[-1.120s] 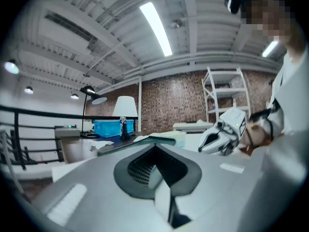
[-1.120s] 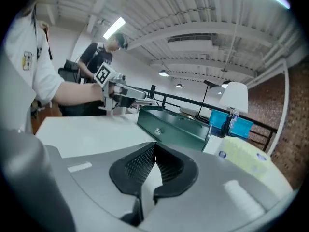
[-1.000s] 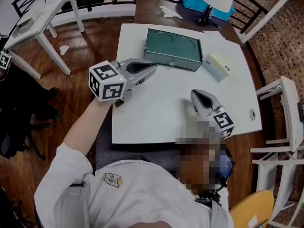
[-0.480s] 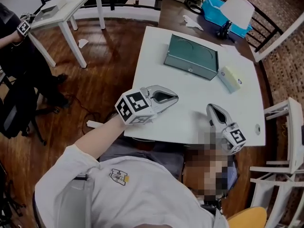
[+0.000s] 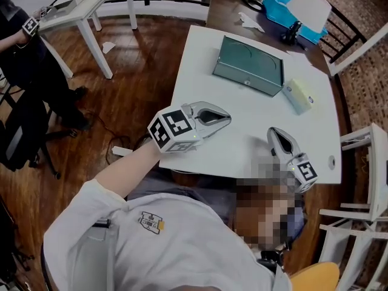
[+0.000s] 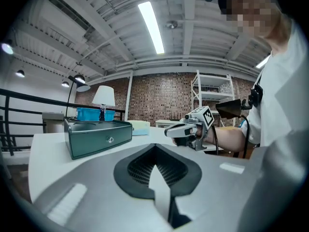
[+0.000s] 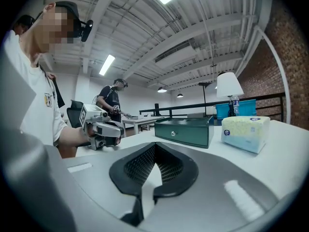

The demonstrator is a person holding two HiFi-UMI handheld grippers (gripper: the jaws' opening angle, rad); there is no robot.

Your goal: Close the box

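Both grippers are closed and empty: the left gripper [image 5: 225, 119] and the right gripper [image 5: 272, 131] each show their jaw tips meeting, with nothing between the dark ribbed pads.

The box [image 5: 248, 65], dark green and flat, sits on the white table [image 5: 200, 90] by the middle of the far edge, set slightly askew to it. Its lid lies down flush on the body, with two curved lines pressed into the top. A small round lock fitting is on the front wall, which faces the person.

A pale soft pack [image 5: 300, 94] lies just beside the box's right end, close to the table's right edge and apart from the box.

The left gripper hovers over the table's left edge, toward the near left corner, its jaws pointing right across the surface. The right gripper is over the near edge, toward the near right corner, jaws pointing at the far edge. Both are well apart from the box.

Beyond the far edge, a darker table carries a white-shaded lamp [image 5: 309, 8] and a blue bin [image 5: 285, 5]. A white chair [image 5: 364, 156] stands at the right. A second person [image 5: 12, 41] is at the far left on the wooden floor [image 5: 139, 71].
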